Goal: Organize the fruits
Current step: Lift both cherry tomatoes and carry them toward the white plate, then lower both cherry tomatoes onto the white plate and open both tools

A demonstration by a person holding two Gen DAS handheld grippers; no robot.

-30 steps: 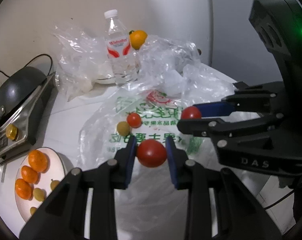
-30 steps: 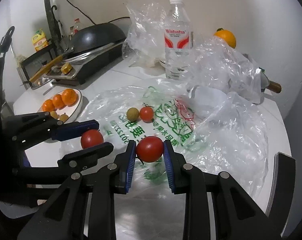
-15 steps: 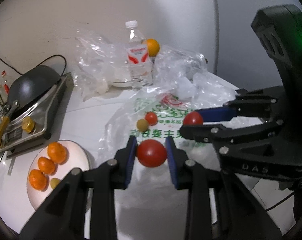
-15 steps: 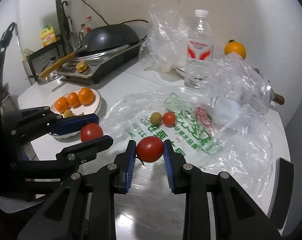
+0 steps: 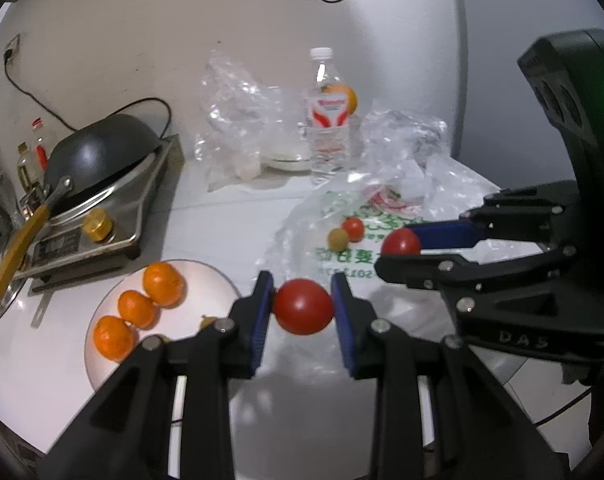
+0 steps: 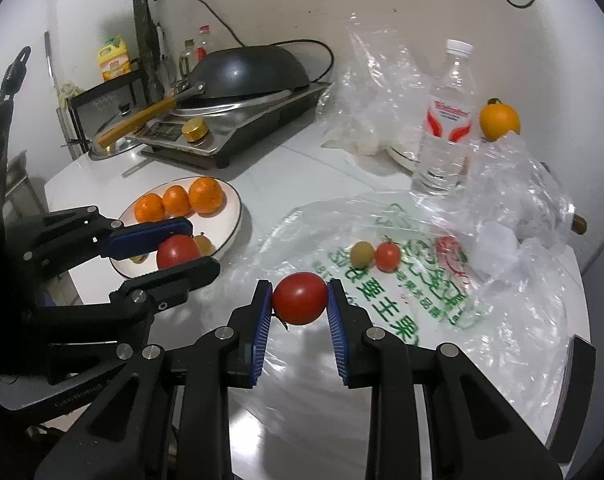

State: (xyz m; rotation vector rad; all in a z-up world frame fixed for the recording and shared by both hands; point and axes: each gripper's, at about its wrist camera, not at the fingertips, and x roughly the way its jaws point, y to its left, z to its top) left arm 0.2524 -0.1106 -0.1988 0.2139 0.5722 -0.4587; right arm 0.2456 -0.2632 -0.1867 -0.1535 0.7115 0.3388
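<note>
In the left wrist view, a red tomato [image 5: 303, 306] is pinched between the blue-padded jaws of the left gripper [image 5: 302, 307], carried clear above the white tabletop [image 5: 230, 220]. Just left of and below the jaws, a white plate [image 5: 218, 280] is seen holding three mandarins [image 5: 164, 284] and some smaller yellowish fruit. To the right of the jaws, the right gripper [image 5: 406, 246] is seen side-on, clamped on a second tomato [image 5: 400, 242]. Beyond the jaws, a small tomato [image 5: 353, 228] and a yellow-green fruit [image 5: 338, 239] are left lying on a printed plastic bag [image 5: 366, 256].

In the right wrist view, the second tomato [image 6: 300, 298] is gripped firmly between the right gripper's [image 6: 300, 300] jaws, above the near edge of the bag [image 6: 422, 312]. To the left, the left gripper [image 6: 174, 254] is seen with its tomato [image 6: 177, 251] over the plate's [image 6: 230, 232] near rim.

The step in hand is judged to be the carrying of both tomatoes towards the plate. Next, each fruit would need to be lowered onto a bare part of the plate and released gently, so that nothing is rolled off.
</note>
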